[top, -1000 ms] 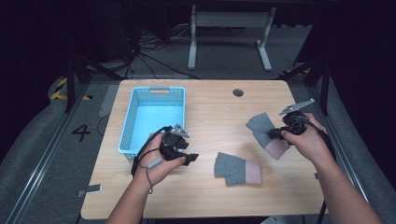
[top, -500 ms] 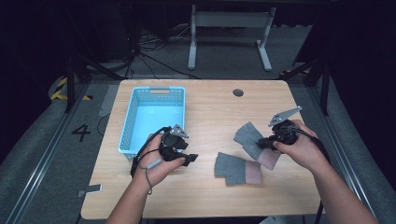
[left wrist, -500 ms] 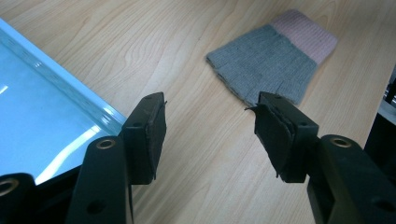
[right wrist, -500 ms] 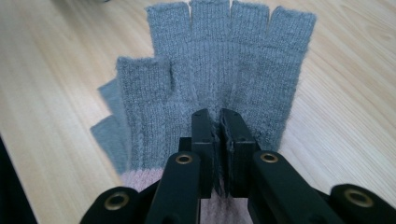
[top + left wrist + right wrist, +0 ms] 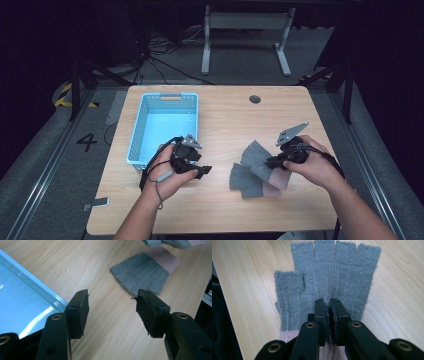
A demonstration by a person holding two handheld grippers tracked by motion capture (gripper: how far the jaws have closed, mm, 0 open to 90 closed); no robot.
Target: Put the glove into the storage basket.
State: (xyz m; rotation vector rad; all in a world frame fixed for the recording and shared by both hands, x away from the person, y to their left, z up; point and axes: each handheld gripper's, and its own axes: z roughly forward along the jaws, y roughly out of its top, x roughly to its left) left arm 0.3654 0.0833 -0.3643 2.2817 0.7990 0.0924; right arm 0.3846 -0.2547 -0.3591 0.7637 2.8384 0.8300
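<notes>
The blue basket (image 5: pixel 162 125) stands on the desk (image 5: pixel 225 115) just to the left of and beyond the left tool (image 5: pixel 202 170); in the left gripper view its pale blue rim (image 5: pixel 32 282) runs close beside the left jaw. The left tool rests low over the wood with its jaws spread apart and nothing between them. Ahead of it, past a stretch of bare desk, lies a grey fingerless glove (image 5: pixel 142 275) with a pink cuff, flat on the wood.

Farther right, the right tool (image 5: pixel 270 162) is clamped on a second grey glove (image 5: pixel 327 277). In the right gripper view the two black jaws stand almost together, pinching a fold of knit near the palm, with the four short finger stubs and the thumb fanned out beyond the tips and the pink cuff just under the jaws. From the high view this held glove (image 5: pixel 257 155) overlaps the far edge of the lying glove (image 5: pixel 245 180), which sits just left of and below the right tool.
</notes>
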